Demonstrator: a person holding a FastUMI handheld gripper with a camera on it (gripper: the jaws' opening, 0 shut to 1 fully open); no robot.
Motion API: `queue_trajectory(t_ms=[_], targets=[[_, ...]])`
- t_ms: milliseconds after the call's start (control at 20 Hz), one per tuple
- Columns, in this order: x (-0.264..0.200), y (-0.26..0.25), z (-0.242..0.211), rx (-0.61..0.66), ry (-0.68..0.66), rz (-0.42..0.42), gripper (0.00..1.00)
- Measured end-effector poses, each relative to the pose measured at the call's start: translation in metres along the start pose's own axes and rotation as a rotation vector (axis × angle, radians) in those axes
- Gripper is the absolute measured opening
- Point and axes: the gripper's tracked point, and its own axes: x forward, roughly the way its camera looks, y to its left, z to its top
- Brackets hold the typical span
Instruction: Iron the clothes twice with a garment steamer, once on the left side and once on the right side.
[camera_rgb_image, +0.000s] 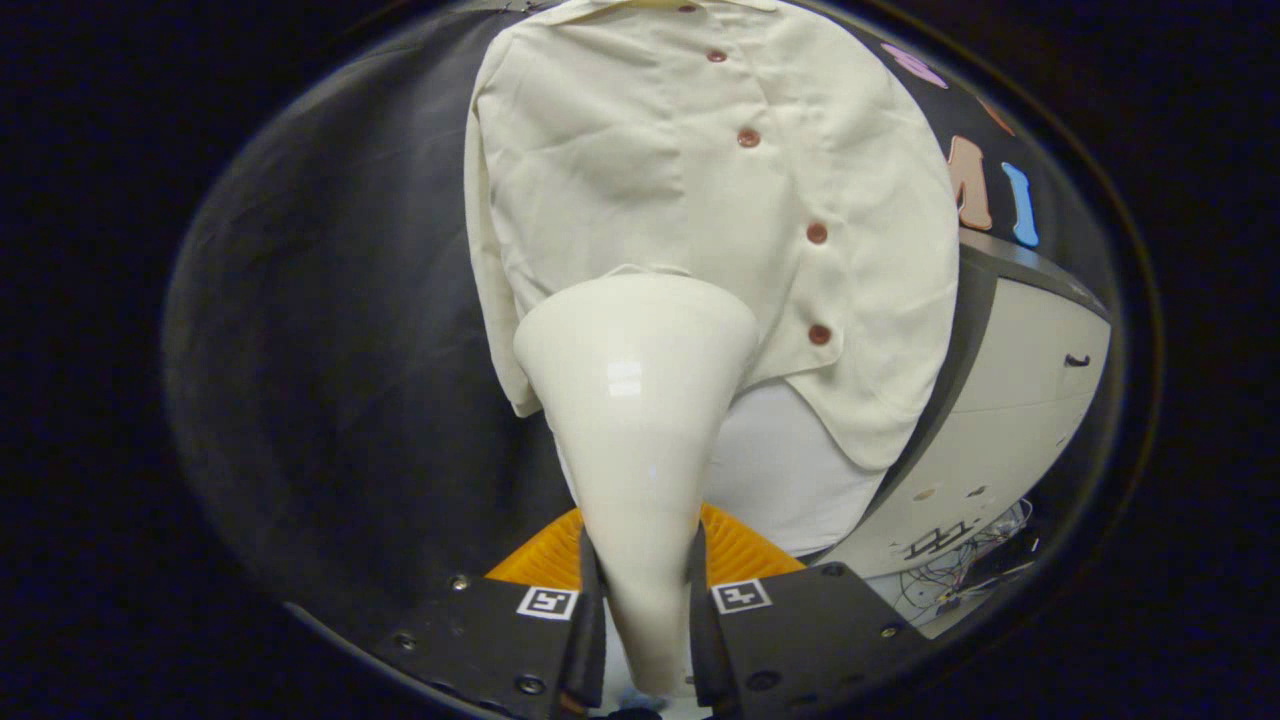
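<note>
Black cloth backs the booth, and a cream shirt (690, 200) with a row of reddish buttons (817, 233) hangs in front of it, its hem falling over something white below. To the shirt's right stands a pale cabinet (1020, 400) with loose wires (985, 570) at its foot. The tool (645, 600) is clamped on the narrow handle of a cream garment steamer (635, 400), both fingers pressing its sides; the steamer's wide head sits against the shirt's lower front, left of the button row.

A white board (790, 470) leans by the dark wall; the shirt (680, 160) lies flat on it. The fingers (592, 630) clamp the steamer (635, 400).
</note>
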Motion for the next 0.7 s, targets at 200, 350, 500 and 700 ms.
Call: queue_trajectory(t_ms=[200,350,500,700], targets=[[-0.035,-0.002,0.032,0.009,-0.047,0.041,0.34],[-0.059,-0.008,0.062,0.029,-0.087,0.065,0.34],[-0.086,-0.018,0.091,0.032,-0.125,0.086,0.34],[-0.117,-0.037,0.136,0.059,-0.204,0.091,0.34]])
